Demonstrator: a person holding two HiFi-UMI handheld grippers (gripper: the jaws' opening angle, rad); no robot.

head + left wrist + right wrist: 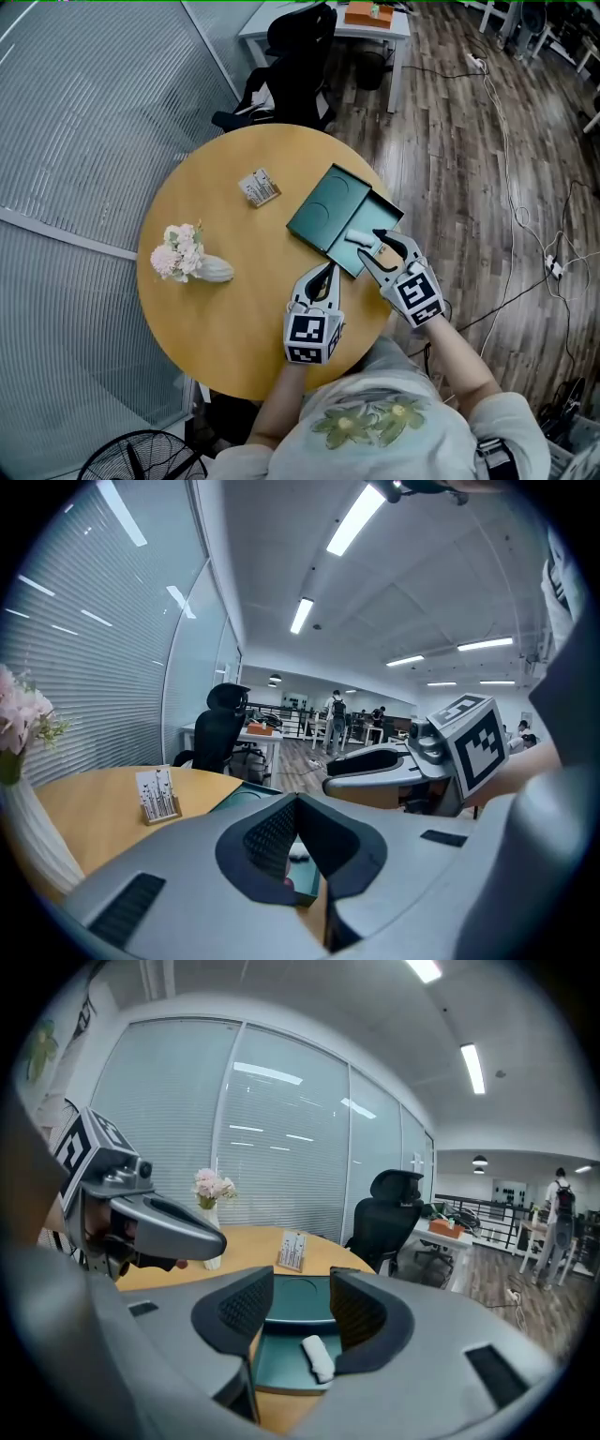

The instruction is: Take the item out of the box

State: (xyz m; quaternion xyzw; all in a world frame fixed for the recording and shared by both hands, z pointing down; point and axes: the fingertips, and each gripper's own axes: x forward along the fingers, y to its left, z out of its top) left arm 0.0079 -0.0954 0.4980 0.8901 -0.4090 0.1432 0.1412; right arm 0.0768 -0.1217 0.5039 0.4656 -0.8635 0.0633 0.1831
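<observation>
A dark green box tray (349, 259) lies open on the round wooden table (234, 309), its lid (328, 208) lying beside it on the far side. A small white item (358, 238) rests inside the tray. My right gripper (369, 246) is open and hovers over the tray's near end. In the right gripper view the white item (317, 1356) lies low between the jaws, by the right finger, with the lid (298, 1301) beyond; I cannot tell if anything touches it. My left gripper (326, 273) is shut and empty, its tip just short of the tray's near left corner (302, 889).
A small card stand (259, 187) sits behind the lid. A white vase of pink flowers (186, 255) lies at the table's left. A black office chair (295, 66) and a desk stand beyond the table. A fan (141, 459) is on the floor near left.
</observation>
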